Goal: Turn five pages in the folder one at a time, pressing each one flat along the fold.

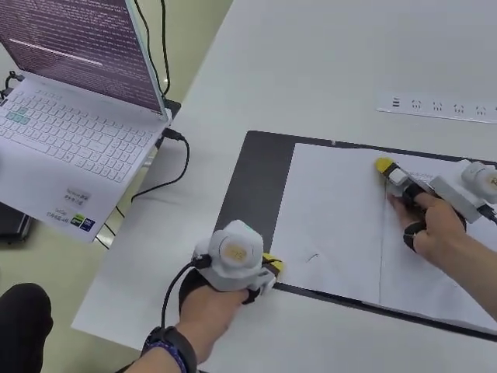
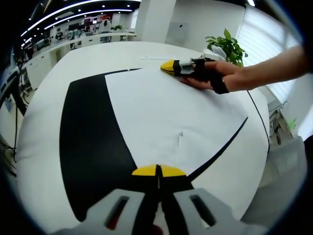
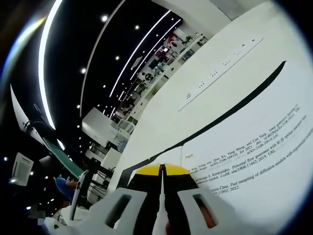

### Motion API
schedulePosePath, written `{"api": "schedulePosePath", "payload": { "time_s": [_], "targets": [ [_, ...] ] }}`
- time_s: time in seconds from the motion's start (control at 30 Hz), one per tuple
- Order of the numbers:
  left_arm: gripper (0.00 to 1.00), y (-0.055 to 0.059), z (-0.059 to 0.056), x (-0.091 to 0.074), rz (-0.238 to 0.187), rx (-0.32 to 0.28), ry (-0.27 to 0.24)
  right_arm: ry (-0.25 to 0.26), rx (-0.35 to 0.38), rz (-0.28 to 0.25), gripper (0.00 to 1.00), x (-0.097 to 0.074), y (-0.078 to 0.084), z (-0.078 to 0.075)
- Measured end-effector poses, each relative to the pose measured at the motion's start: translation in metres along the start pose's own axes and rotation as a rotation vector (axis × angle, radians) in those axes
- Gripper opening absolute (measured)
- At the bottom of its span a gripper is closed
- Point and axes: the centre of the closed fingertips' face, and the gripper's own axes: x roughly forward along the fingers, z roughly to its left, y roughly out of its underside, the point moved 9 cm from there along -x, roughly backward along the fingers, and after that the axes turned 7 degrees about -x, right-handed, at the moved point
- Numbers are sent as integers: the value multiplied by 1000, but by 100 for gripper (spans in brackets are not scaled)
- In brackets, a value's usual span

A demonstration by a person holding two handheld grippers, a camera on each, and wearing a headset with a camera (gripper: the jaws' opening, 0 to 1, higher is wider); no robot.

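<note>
head view, flat black folder point(image 1: 256, 179), smooth white pages point(image 1: 334, 217), yellow-tipped left claw point(image 1: 272, 266) closed, right claw point(image 1: 384, 165) closed

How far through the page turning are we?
Done: a page lies turned, blank side up, on the left of the folder. In hand: the right gripper, shut, sits on the fold near its top, apparently pressing it; the left gripper, shut, rests at the folder's near edge. Left: the page count can't be read, so further turns may remain.
</note>
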Motion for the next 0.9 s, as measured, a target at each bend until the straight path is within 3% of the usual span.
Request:
{"api": "schedulePosePath", "payload": {
  "time_s": [0.3,0.9],
  "targets": [
    [0,1,0,0,-9,4,-3,-47,-53,38,0,-20,17,7],
    [0,2,-2,0,-14,15,-16,-83,-30,40,0,-57,46,9]
  ]
}}
